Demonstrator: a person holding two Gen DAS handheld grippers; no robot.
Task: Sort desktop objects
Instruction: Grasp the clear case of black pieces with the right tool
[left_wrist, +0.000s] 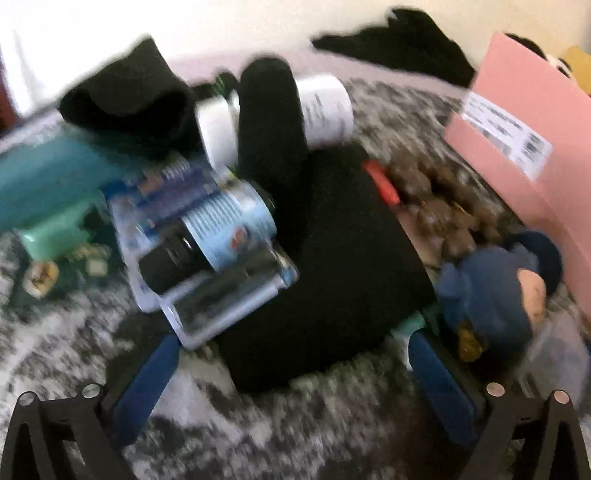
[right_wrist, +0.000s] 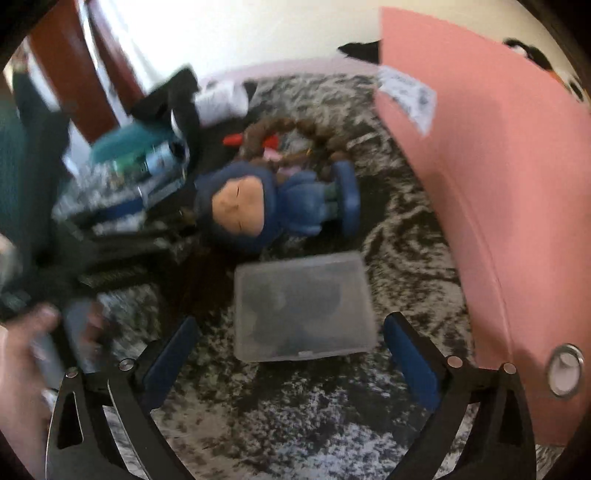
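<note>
In the left wrist view my left gripper (left_wrist: 291, 373) is open, its blue pads on either side of the near end of a black cloth (left_wrist: 332, 258) lying on the mottled rug. A clear blister pack (left_wrist: 207, 236) holding a black cylinder lies to its left. A blue-hooded doll (left_wrist: 495, 291) lies to its right. In the right wrist view my right gripper (right_wrist: 291, 365) is open, just short of a clear plastic case (right_wrist: 303, 306). The doll (right_wrist: 266, 206) lies beyond the case. Both views are motion-blurred.
A pink cardboard box (right_wrist: 498, 184) stands along the right side, also seen as the pink box (left_wrist: 535, 147). Brown beads (left_wrist: 443, 206), a red item (left_wrist: 380, 181), a white bottle (left_wrist: 325, 110) and a teal object (left_wrist: 48, 184) crowd the rug. A hand (right_wrist: 22, 369) shows at left.
</note>
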